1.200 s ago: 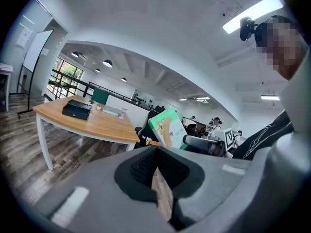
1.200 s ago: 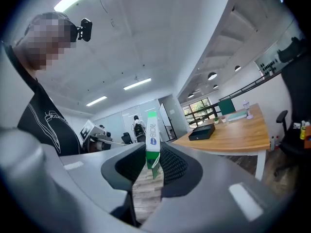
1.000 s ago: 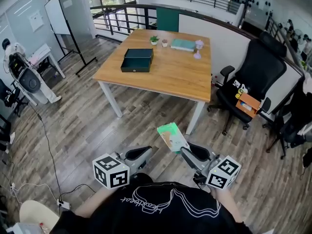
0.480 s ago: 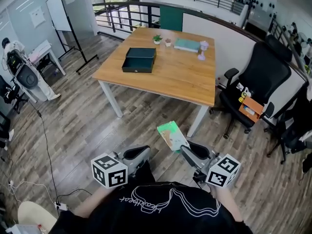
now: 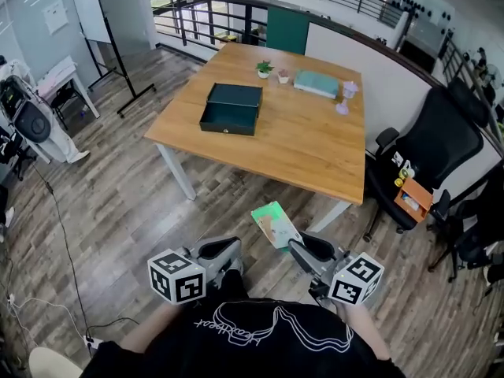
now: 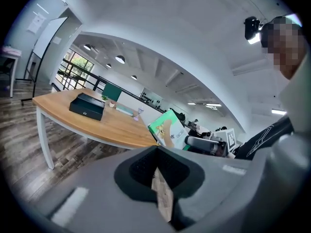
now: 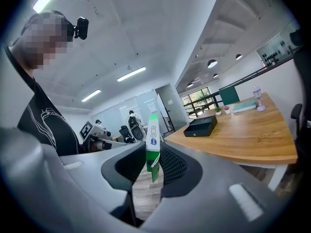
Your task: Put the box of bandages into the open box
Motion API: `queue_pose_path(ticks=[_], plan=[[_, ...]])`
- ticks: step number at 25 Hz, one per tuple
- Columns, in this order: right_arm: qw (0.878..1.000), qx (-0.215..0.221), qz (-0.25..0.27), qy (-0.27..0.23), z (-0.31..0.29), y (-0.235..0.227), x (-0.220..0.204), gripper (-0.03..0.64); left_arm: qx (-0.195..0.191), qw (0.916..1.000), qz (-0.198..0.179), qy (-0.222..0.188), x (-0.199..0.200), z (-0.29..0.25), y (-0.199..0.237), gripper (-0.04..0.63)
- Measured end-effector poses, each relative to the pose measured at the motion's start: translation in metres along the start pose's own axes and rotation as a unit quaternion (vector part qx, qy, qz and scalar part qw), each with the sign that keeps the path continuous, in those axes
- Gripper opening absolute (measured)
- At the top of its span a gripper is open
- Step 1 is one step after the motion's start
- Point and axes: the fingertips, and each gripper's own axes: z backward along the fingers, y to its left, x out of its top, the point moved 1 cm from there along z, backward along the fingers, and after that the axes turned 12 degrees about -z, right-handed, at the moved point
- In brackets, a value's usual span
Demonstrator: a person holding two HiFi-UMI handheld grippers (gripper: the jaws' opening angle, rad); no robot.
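The bandage box (image 5: 274, 224), green and white, sticks up from my right gripper (image 5: 293, 245), whose jaws are shut on its lower end. In the right gripper view the bandage box (image 7: 152, 139) stands edge-on between the pads of the right gripper (image 7: 151, 165). The open box (image 5: 231, 109), dark green with its lid tipped back, lies on the wooden table (image 5: 299, 144) ahead; the open box (image 7: 200, 126) is far from both grippers. My left gripper (image 5: 227, 248) is shut and empty, level with the right one. From the left gripper (image 6: 159, 181) the bandage box (image 6: 167, 126) shows to the right.
A small plant (image 5: 264, 68), a teal book (image 5: 317, 83) and a pink item (image 5: 344, 99) sit at the table's far side. A black office chair (image 5: 429, 152) stands to the right, a whiteboard (image 5: 96, 10) and railing behind. Wood floor lies between me and the table.
The table and open box have come closer and shifted right in the head view. Both grippers keep their pose, the right one still holding the bandage box.
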Motion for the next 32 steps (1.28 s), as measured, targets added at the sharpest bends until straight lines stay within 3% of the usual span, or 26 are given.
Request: queue_pose_path(ticks=[14, 23, 32], plan=[[1.000, -0.016, -0.001, 0.022, -0.196, -0.095, 0.104, 0.115, 0.018, 0.9996, 0.019, 0.007, 0.087, -0.048, 0.226, 0.000], [0.999, -0.017, 0.013, 0.034, -0.257, -0.129, 0.128, 0.115, 0.022, 0.9993, 0.023, 0.019, 0.101, -0.068, 0.281, 0.000], [0.997, 0.006, 0.015, 0.076, -0.314, -0.175, 0.153, 0.115, 0.063, 0.9964, 0.052, 0.021, 0.107, -0.091, 0.330, 0.000]])
